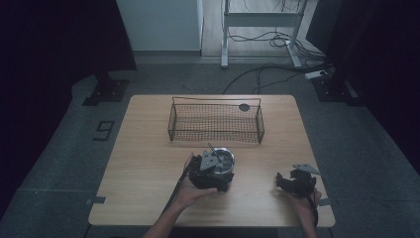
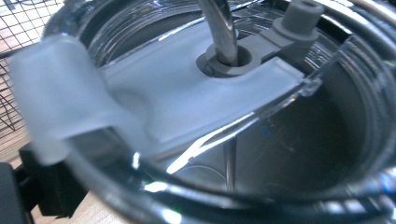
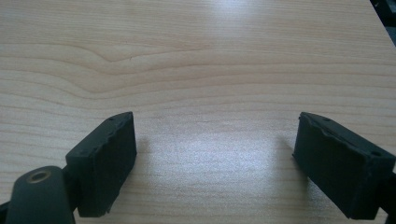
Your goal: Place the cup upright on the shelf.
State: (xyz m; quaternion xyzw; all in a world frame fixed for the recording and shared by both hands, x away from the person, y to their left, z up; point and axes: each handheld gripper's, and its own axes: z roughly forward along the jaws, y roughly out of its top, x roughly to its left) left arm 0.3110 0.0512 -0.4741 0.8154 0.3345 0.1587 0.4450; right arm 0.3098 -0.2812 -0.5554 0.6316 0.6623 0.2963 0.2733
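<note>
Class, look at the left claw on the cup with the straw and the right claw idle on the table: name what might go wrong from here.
1. The left claw grips the clear cup only at its rim; the smooth wall might slip or the cup tilt.
2. The metal straw stands through the lid and may snag on the wire basket close behind.
3. The right claw rests open on the table, too far away to steady anything.

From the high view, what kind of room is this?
Probably a lab or recording workspace, not a home: a lone wooden table on grey carpet, dark curtains at both sides, loose cables on the floor under a bare desk frame behind.
</note>
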